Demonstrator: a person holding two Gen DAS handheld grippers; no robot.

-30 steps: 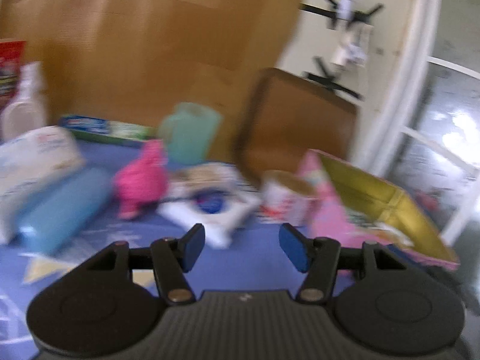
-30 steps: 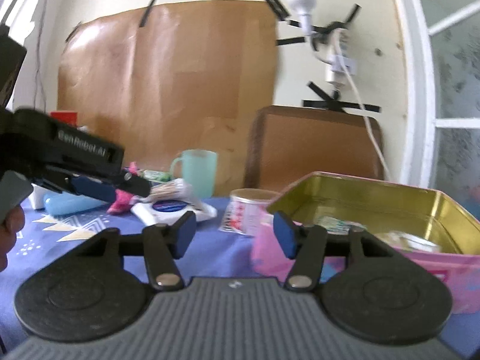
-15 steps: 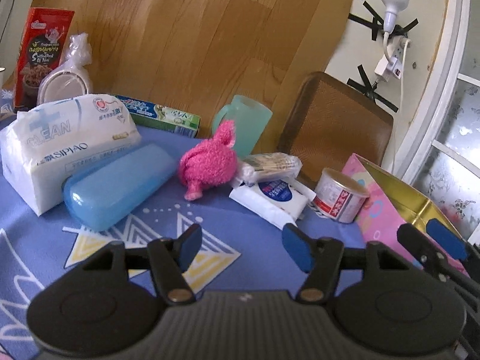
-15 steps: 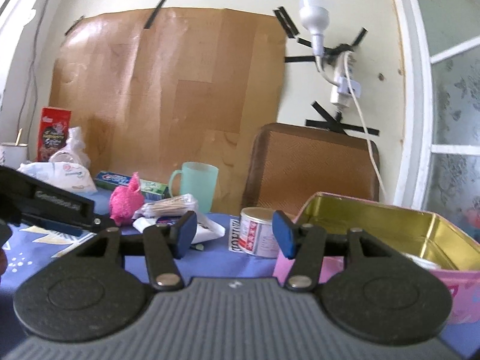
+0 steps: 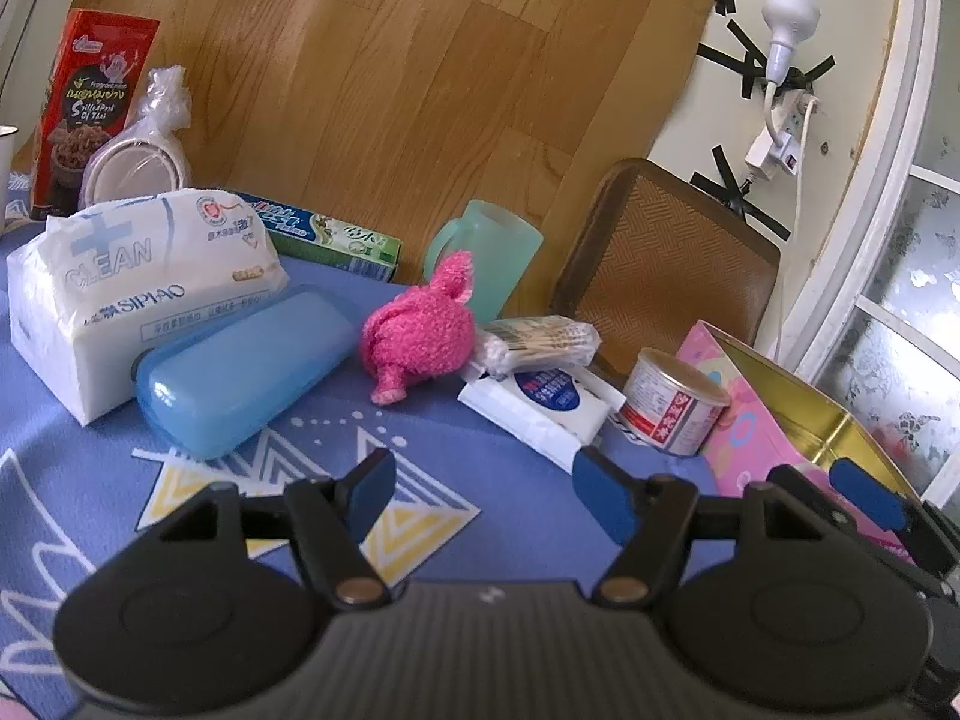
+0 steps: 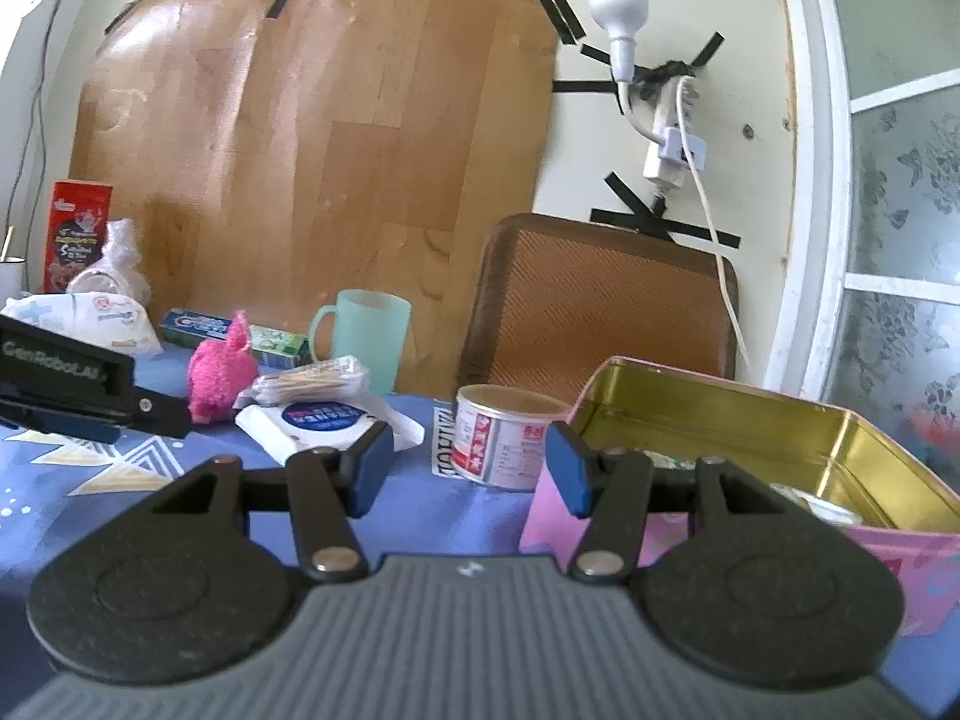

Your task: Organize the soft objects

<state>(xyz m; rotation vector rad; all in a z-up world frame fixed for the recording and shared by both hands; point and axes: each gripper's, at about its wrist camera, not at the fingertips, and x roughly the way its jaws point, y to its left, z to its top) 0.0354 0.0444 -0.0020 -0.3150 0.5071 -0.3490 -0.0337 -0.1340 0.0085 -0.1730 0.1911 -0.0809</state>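
Note:
A pink plush toy (image 5: 420, 330) lies on the blue tablecloth, between a blue plastic case (image 5: 240, 372) and a white wipes packet (image 5: 540, 405); it also shows in the right wrist view (image 6: 219, 369). My left gripper (image 5: 483, 495) is open and empty, a short way in front of the plush. My right gripper (image 6: 468, 471) is open and empty, just before a small tin can (image 6: 501, 441) and a pink tin box (image 6: 750, 468) with a gold inside. A white tissue pack (image 5: 132, 282) lies at the left.
A green mug (image 5: 489, 252), a toothpaste box (image 5: 324, 234), a bag of cotton swabs (image 5: 537, 339) and a red snack box (image 5: 90, 114) stand near the wooden board at the back. A woven brown tray (image 6: 600, 306) leans on the wall.
The left gripper has swung left and steadied, so the plush and the tissue pack now sit in its view. The right gripper has shifted slightly; both stay open.

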